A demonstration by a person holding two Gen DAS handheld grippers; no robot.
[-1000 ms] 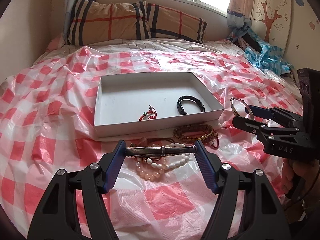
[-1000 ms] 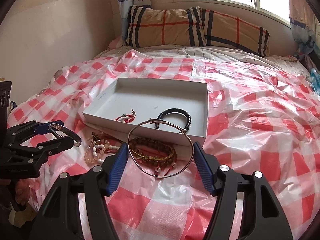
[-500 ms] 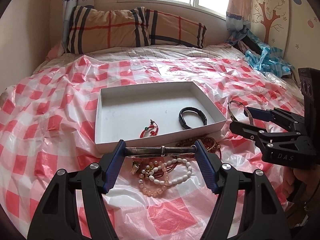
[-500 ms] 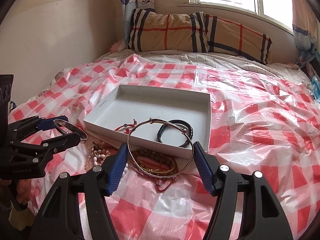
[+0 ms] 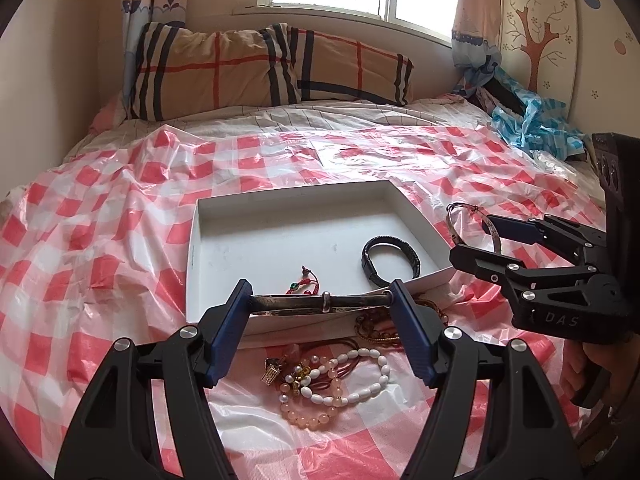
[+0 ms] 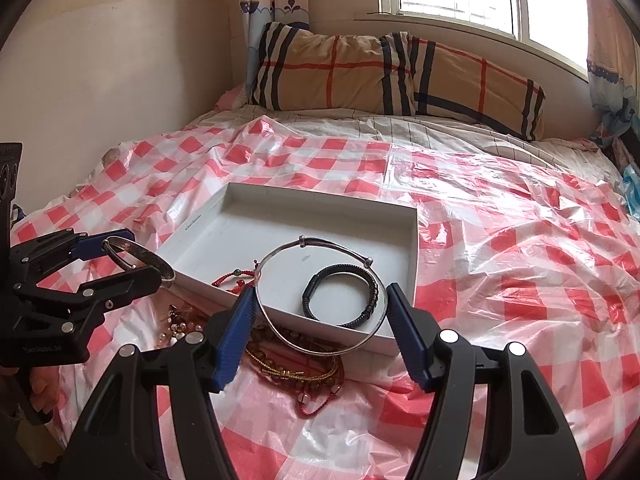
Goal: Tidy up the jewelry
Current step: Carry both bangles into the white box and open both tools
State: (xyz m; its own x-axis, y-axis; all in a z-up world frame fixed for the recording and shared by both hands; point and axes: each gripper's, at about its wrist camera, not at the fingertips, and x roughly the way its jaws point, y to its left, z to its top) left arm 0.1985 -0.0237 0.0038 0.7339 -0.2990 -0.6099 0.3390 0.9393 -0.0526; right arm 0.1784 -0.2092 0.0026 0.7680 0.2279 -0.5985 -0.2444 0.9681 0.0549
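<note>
Two rigid bangles held: left tool (image 5: 322, 304) clamps wide silver bangle (image 5: 320, 303) across its diameter, right tool (image 6: 320, 312) likewise thin wire bangle (image 6: 320, 296). Light, slick metal, probably springy; grip opposite rims, over white box (image 6: 412, 264).

Bed (image 5: 280, 116): checked plastic sheet (image 6: 520, 280), plaid pillow (image 5: 256, 68), white box (image 5: 280, 236), loose bead bracelets (image 5: 332, 380) on sheet.

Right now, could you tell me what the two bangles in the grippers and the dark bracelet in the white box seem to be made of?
Wide bangle in the left gripper: probably tarnished silver, dull grey with dark patches. Thin bangle in the right gripper: polished metal wire, shiny, with small sliding coils. Dark bracelet in the shallow white box, likely cardboard: looks like braided leather or cord, matte and ribbed.
</note>
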